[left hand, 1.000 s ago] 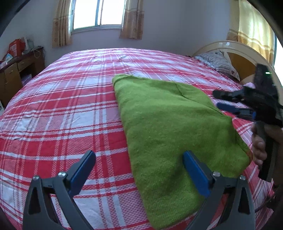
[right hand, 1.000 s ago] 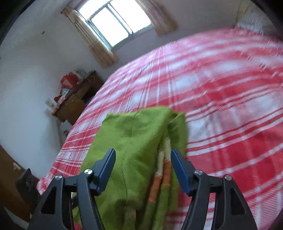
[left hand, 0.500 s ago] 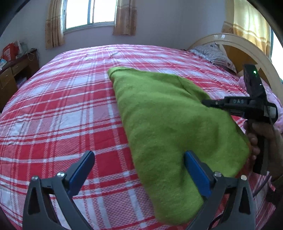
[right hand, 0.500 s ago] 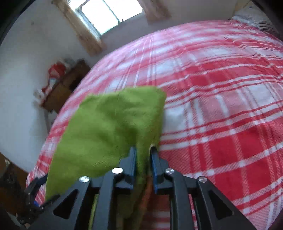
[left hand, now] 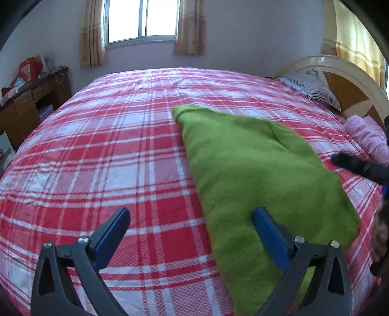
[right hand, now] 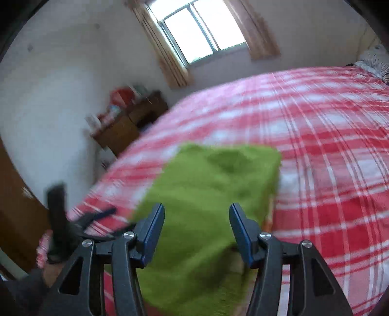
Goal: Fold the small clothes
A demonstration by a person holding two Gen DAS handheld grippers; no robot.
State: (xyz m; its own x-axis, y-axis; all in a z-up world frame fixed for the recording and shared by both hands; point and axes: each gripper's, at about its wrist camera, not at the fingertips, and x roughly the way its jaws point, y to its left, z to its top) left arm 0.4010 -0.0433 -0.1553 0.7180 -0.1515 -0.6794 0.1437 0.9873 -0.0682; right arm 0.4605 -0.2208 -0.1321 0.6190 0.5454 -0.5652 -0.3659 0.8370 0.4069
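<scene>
A green knitted garment (left hand: pixel 255 175) lies folded on the red plaid bed (left hand: pixel 109 158), right of the middle. My left gripper (left hand: pixel 192 228) hangs open above the bed's near part, its right finger over the garment's near left edge and nothing between the pads. In the right wrist view the same garment (right hand: pixel 214 194) lies flat under my right gripper (right hand: pixel 198 228), whose jaws are opening with the pads clear of the cloth. An orange stripe shows at the garment's right fold. One of the right gripper's fingers (left hand: pixel 350 165) reaches in over the garment's right edge.
A wooden desk (left hand: pixel 29 102) with clutter stands left of the bed under a curtained window (left hand: pixel 143 19). A curved headboard (left hand: pixel 340 73), a striped pillow (left hand: pixel 313 90) and a pink bundle (left hand: pixel 364 136) lie at the right. The bed's left half is bare sheet.
The right gripper closed on the garment's folded edge half a second ago, then let go and drew back with jaws apart. The garment now lies flat. The left gripper stayed open, nearly still.
</scene>
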